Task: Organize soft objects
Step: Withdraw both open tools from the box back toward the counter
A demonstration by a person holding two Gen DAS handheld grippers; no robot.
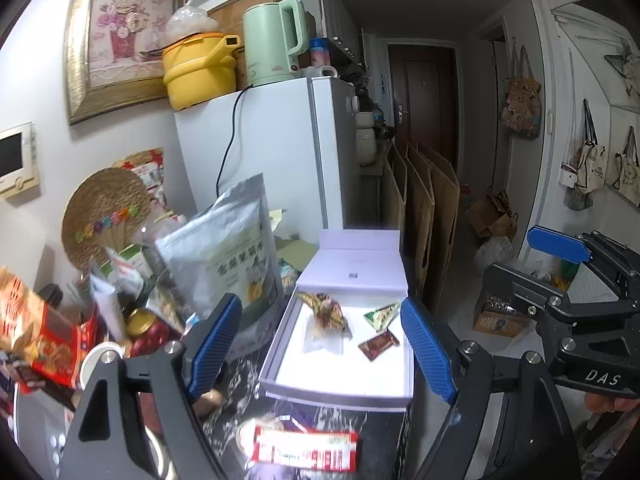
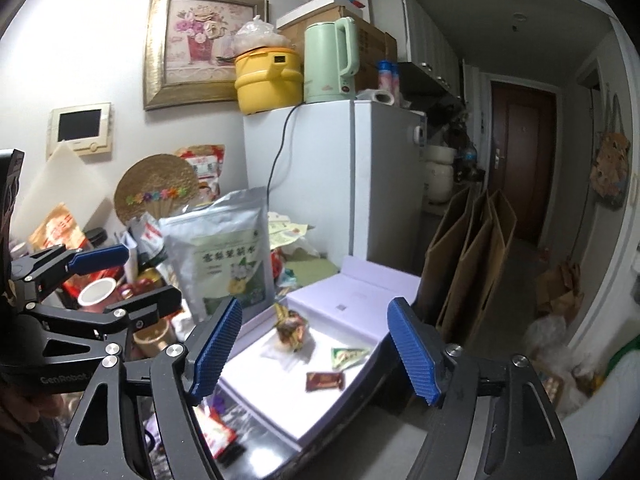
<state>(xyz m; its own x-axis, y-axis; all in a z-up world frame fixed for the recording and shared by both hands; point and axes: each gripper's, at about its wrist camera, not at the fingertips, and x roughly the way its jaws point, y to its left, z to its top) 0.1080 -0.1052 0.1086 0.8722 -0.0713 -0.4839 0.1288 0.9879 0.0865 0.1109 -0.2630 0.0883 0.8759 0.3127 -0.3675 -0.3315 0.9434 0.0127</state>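
Observation:
An open white box [image 1: 276, 364] [image 2: 372, 280] sits on the dark table. Inside lie a gold-brown wrapped snack [image 1: 326, 309] [image 2: 291, 327], a clear soft packet [image 1: 325, 340] [image 2: 276, 351], a green triangular packet [image 1: 381, 314] [image 2: 347, 356] and a brown candy [image 1: 378, 344] [image 2: 325, 381]. My left gripper [image 1: 322, 350] is open and empty, hovering over the box's near side. My right gripper [image 2: 314, 354] is open and empty, also framing the box. A red-and-white packet [image 1: 306, 449] [image 2: 220, 436] lies on the table in front of the box. Each gripper shows in the other's view: the right [image 1: 560, 256], the left [image 2: 104, 276].
A silver-green tea pouch [image 1: 228, 264] [image 2: 222, 256] stands left of the box. Cluttered packets, jars and a cup [image 2: 96, 292] crowd the table's left. A white fridge [image 1: 272, 152] [image 2: 340, 176] stands behind. Cardboard sheets [image 1: 432, 224] [image 2: 472, 256] lean to the right by the hallway.

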